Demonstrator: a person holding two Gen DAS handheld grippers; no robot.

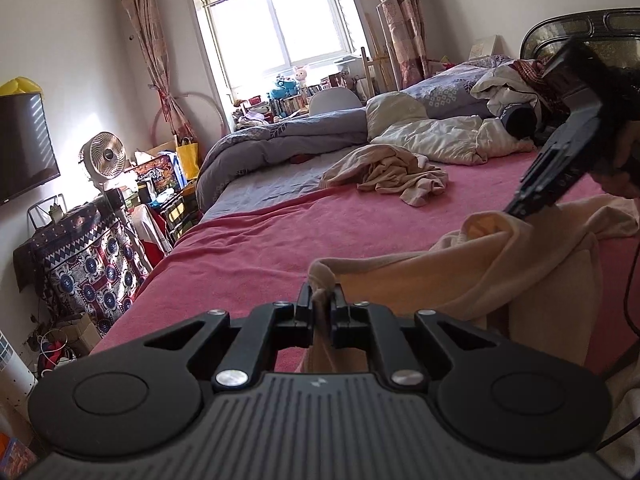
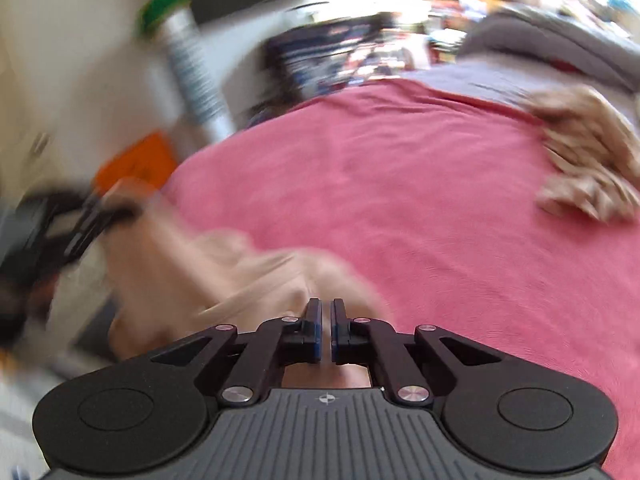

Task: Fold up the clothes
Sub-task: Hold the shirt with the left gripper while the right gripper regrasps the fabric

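Note:
A beige garment [image 1: 460,276] hangs between my two grippers above the pink bed cover [image 1: 260,248]. My left gripper [image 1: 322,300] is shut on one edge of it; cloth runs down between the fingers. My right gripper [image 1: 516,210] shows at the right of the left wrist view, shut on another part of the same garment. In the blurred right wrist view the right gripper [image 2: 326,308] is nearly closed with the beige garment [image 2: 208,272] at its tips, and the left gripper [image 2: 116,210] shows at far left. A second beige garment [image 1: 396,176] lies crumpled farther up the bed.
A grey quilt [image 1: 280,140] and white bedding [image 1: 440,136] are heaped at the far end of the bed. A fan [image 1: 106,156], a cloth-covered stand [image 1: 88,248] and clutter line the left side. A television [image 1: 24,144] hangs on the left wall.

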